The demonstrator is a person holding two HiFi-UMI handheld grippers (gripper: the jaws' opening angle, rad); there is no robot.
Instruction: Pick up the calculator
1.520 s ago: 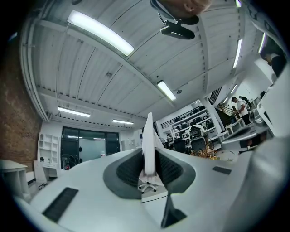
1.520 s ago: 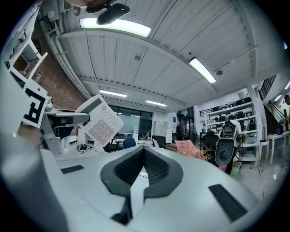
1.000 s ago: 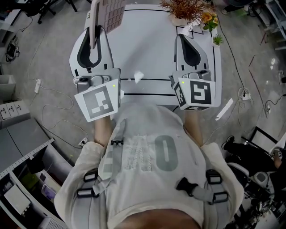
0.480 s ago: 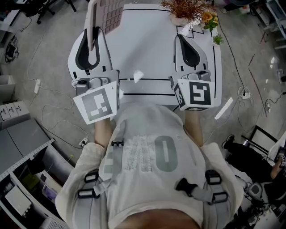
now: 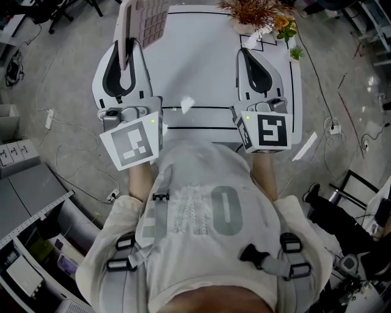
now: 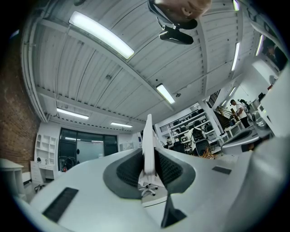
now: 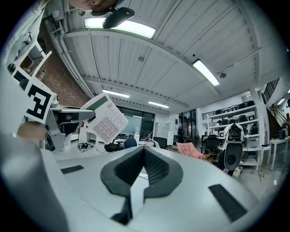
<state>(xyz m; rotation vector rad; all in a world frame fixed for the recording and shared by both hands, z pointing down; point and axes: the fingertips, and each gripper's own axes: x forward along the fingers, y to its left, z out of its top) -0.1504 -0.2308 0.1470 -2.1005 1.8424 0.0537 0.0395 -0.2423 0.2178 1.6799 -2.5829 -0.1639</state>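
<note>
The calculator (image 5: 146,19), white with a grid of pale keys, is lifted off the white table (image 5: 208,67) and stands on edge. My left gripper (image 5: 127,46) is shut on its lower edge. In the left gripper view the calculator (image 6: 148,142) shows edge-on as a thin white slab, pinched between the dark pads (image 6: 167,170) of the left gripper (image 6: 148,153). The right gripper view shows the calculator's (image 7: 107,120) keyed face up at the left. My right gripper (image 5: 245,51) hovers over the table's right side, shut, with nothing in it, and its pads (image 7: 156,168) meet.
A pot of dried brown plants (image 5: 249,13) and small orange flowers (image 5: 285,24) stand at the table's far right corner. A small white scrap (image 5: 188,104) lies near the front edge. Cables and a power strip (image 5: 50,117) lie on the floor at left.
</note>
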